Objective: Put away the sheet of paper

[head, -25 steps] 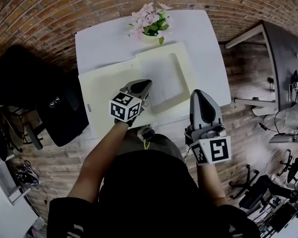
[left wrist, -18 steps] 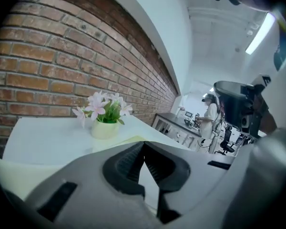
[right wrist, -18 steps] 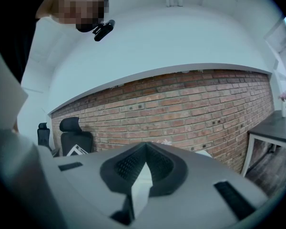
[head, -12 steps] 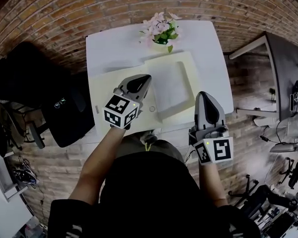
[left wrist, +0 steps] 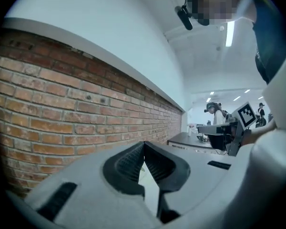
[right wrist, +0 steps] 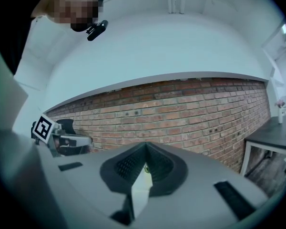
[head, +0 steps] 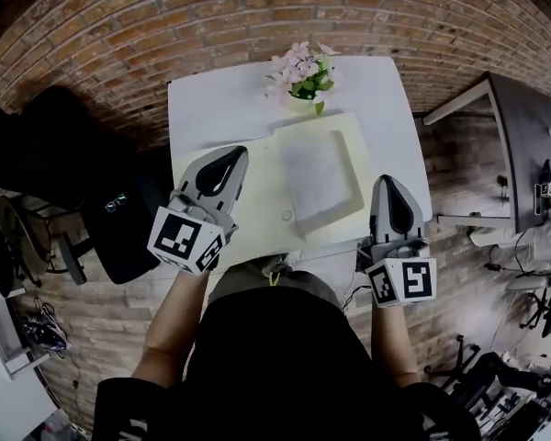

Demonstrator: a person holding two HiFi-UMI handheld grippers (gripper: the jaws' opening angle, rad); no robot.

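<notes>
White paper sheet (head: 320,168) lies on an open cream card folder (head: 257,214).
Grey left gripper (head: 230,154) and grey right gripper (head: 388,186) hover nearby, jaws pressed together, both empty.

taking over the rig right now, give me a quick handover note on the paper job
Left gripper: shut, empty, in the head view over the folder's left half.
Right gripper: shut, empty, at the table's near right corner.
Sheet of paper: lies flat on the right half of the open cream folder, on the white table, with the flower pot behind.
Done: sheet is laid on the folder.
Left: folder not yet closed; likely fold the left half over the sheet.
</notes>
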